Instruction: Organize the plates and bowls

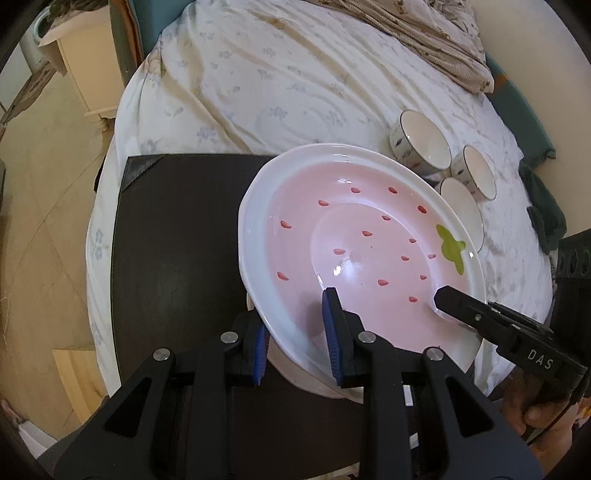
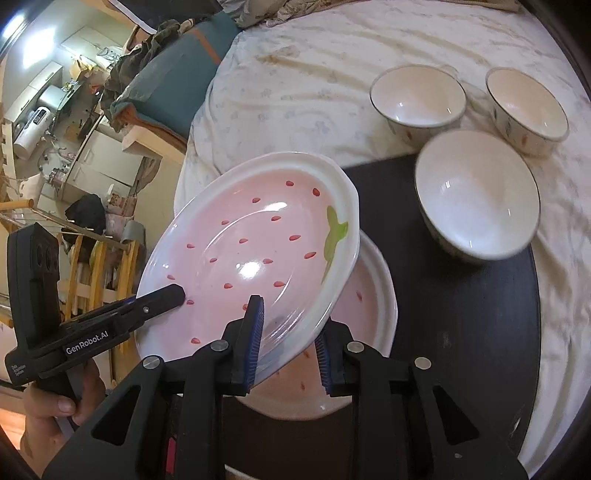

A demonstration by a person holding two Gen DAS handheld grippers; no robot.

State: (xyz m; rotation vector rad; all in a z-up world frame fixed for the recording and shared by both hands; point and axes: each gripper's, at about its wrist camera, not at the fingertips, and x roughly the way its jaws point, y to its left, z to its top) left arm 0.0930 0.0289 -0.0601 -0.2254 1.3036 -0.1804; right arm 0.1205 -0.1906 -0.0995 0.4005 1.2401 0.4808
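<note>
A pink strawberry plate [image 1: 365, 240] with a white rim is held tilted above the dark table [image 1: 177, 240]. My left gripper [image 1: 299, 336] is shut on its near rim; it also shows in the right wrist view [image 2: 159, 299]. My right gripper [image 2: 288, 343] is shut on the same plate [image 2: 251, 254] at its near edge; it also shows in the left wrist view [image 1: 443, 295]. A second strawberry plate [image 2: 365, 314] lies flat on the table beneath it. Three white bowls [image 2: 476, 192] [image 2: 417, 96] [image 2: 528, 107] stand beyond, one on the table edge, two on the bedsheet.
The dark table [image 2: 461, 332] stands against a bed with a floral sheet [image 1: 277, 81]. A crumpled blanket [image 1: 424, 33] lies at the far end. A cluttered room with shelves and a wooden rack [image 2: 92, 258] lies to the left.
</note>
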